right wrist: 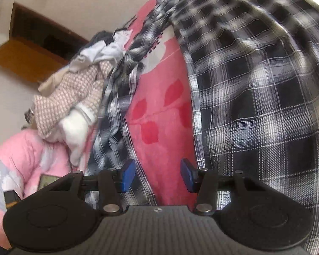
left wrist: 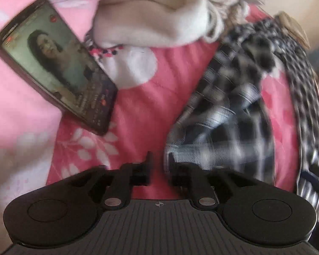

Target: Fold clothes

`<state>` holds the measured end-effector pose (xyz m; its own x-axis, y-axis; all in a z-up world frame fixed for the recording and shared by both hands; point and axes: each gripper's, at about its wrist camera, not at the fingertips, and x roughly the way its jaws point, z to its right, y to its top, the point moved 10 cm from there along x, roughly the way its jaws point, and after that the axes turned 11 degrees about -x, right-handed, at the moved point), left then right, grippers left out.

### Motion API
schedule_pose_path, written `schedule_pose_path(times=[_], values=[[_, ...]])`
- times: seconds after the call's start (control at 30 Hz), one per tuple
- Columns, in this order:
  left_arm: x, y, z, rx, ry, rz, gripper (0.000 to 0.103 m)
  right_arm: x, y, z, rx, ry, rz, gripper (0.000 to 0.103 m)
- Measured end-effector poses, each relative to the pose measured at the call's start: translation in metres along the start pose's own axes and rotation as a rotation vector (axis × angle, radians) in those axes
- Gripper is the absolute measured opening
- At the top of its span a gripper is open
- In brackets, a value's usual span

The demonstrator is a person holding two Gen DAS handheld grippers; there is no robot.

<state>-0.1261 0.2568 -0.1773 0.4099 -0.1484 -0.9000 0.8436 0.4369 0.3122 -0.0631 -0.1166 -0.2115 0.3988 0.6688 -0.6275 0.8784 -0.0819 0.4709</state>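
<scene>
Left wrist view: the left gripper [left wrist: 160,165] is pointing steeply down over a pink blanket [left wrist: 138,114], its black fingers [left wrist: 147,165] standing a little apart with only blanket showing in the gap. They are gripping nothing. The plaid shirt [left wrist: 229,114] is lying crumpled to the right, and its near edge is sitting just beside the right finger; the blur is hiding whether cloth and finger are touching. A phone [left wrist: 55,68] with a lit screen is lying on the blanket to the upper left. A white garment [left wrist: 151,25] is sitting at the top, just beside the phone.

Right wrist view: the right gripper [right wrist: 158,175] is holding its blue pads [right wrist: 127,175] about half open, with bare blanket [right wrist: 159,110] between them and nothing clamped. The shirt [right wrist: 255,97] is spreading over the blanket on the right, its hem running just beside the right pad. A sleeve [right wrist: 117,97] is trailing down the left side and passing under the left pad. A pile of clothes [right wrist: 78,97] is lying farther left, near a wooden cabinet [right wrist: 27,48] standing against the wall.
</scene>
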Motion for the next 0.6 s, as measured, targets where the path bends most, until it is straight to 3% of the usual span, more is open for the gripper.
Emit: schedule_pose_path(times=[0.03,0.17,0.23,0.37,0.5,0.57,0.6], values=[[-0.004,-0.001,0.003,0.019,0.002,0.011,0.041,0.003,-0.001,-0.002,-0.014,0.001,-0.012,0.051],[-0.013,-0.008,0.013,0.122,-0.004,0.043,0.053,0.021,-0.004,-0.014,-0.079,0.012,-0.072,0.052],[-0.007,-0.025,0.013,0.151,-0.027,-0.025,0.065,0.034,-0.007,-0.021,-0.127,0.014,-0.115,0.053],[0.007,-0.054,0.013,0.167,-0.065,-0.143,0.066,0.058,-0.016,-0.033,-0.226,0.012,-0.203,0.053],[0.016,-0.055,0.023,0.146,-0.078,-0.089,0.070,0.068,-0.024,-0.047,-0.324,-0.003,-0.253,0.060],[0.018,-0.052,0.030,0.177,-0.075,-0.050,0.066,0.071,-0.027,-0.052,-0.361,-0.011,-0.266,0.061],[0.019,-0.052,0.033,0.200,-0.063,-0.030,0.058,0.072,-0.028,-0.054,-0.379,-0.016,-0.270,0.061]])
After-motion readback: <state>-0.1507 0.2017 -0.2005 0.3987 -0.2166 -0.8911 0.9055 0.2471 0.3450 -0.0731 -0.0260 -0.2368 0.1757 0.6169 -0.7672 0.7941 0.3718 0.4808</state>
